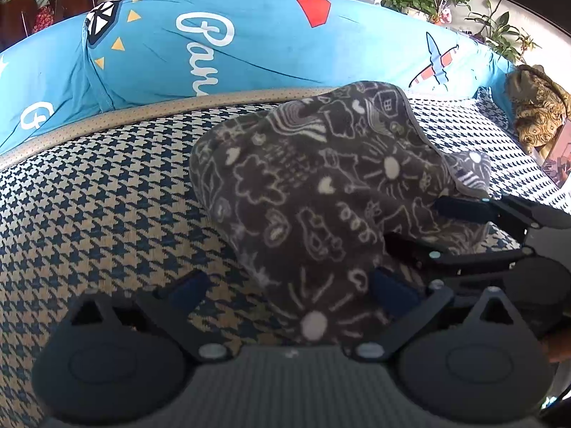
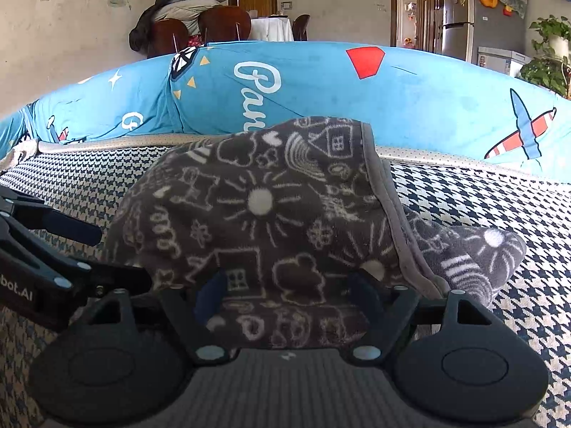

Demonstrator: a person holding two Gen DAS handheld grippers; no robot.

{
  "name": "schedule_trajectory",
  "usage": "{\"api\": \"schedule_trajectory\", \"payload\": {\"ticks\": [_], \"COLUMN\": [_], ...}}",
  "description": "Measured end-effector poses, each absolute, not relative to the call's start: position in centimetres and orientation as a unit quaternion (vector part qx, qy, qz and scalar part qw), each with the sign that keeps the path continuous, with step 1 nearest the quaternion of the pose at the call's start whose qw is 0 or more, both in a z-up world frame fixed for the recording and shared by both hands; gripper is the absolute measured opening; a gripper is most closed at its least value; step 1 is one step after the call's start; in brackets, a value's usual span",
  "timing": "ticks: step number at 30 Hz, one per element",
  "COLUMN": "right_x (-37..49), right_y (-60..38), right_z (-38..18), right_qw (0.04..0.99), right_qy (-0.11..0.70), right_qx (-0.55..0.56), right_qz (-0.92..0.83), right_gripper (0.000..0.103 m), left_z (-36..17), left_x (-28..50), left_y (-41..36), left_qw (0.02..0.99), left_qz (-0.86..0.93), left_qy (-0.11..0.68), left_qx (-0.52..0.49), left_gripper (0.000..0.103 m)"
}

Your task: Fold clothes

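Right tongs: my right gripper [image 2: 285,294] sits nearest, its two blue-padded fingers [image 2: 210,294] spread wide apart, with the near edge of the cloth lying between them and over their tips. I read nothing as pinched.

Left tongs: my left gripper [image 1: 289,292] is also spread wide; the hanging corner of the cloth covers the right-hand pad while the other finger [image 1: 187,287] stands bare over the seat cover. In the right wrist view it comes in from the left edge, just beside the cloth.

Garment: the grey fleece cloth with white doodle drawings of suns, clouds and houses [image 2: 271,214] lies bunched in a mound on the seat, its piped hem [image 2: 392,192] running down the right side and a loose lobe [image 2: 478,260] trailing beyond it. I judge both grippers are brought to the same near edge to take it up for a fold.

Seat: the navy-and-cream houndstooth woven seat cover [image 1: 89,196] carries the cloth, giving me a flat bed to fold on.

Writing: "bot.AI" shows in white on the left gripper's body [image 2: 16,294]; the start is cut off.

Backrest: the bright blue printed sheet with aeroplanes [image 2: 410,103] is draped behind; its white script reads "Par…", the rest hidden by the cloth, and a lone "G" further left.
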State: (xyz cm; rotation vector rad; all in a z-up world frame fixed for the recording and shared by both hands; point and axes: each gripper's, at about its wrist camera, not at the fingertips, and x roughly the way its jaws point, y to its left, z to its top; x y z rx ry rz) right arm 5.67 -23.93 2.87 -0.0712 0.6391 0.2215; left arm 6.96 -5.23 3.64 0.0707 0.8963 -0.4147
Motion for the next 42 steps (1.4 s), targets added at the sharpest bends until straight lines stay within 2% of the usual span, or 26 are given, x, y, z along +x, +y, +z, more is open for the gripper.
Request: {"api": "schedule_trajectory", "payload": {"ticks": [9,19,25,42], "right_x": [5.8,5.8,5.8,5.3], "right_y": [-24.4,-24.0,-23.9,-23.5], "right_z": [3.1,3.2,3.2,3.0], "right_qw": [0.943,0.942,0.942,0.948], "right_qy": [0.314,0.318,0.321,0.302], "right_qx": [-0.026,-0.027,-0.025,-0.024], "right_qz": [0.111,0.102,0.099,0.096], "right_gripper": [0.083,0.083,0.084,0.084], "left_z": [7.2,7.7,6.4,0.6], "left_x": [6.5,10.8,12.7,18.1], "left_y": [-3.6,-1.8,-3.0,-3.7], "left_qw": [0.909,0.918,0.919,0.899], "left_qz": [-0.208,-0.17,-0.16,-0.069], "left_qy": [0.362,0.35,0.355,0.429], "left_qx": [0.016,-0.072,-0.062,-0.061], "left_gripper": [0.101,0.101,0.101,0.103]}}
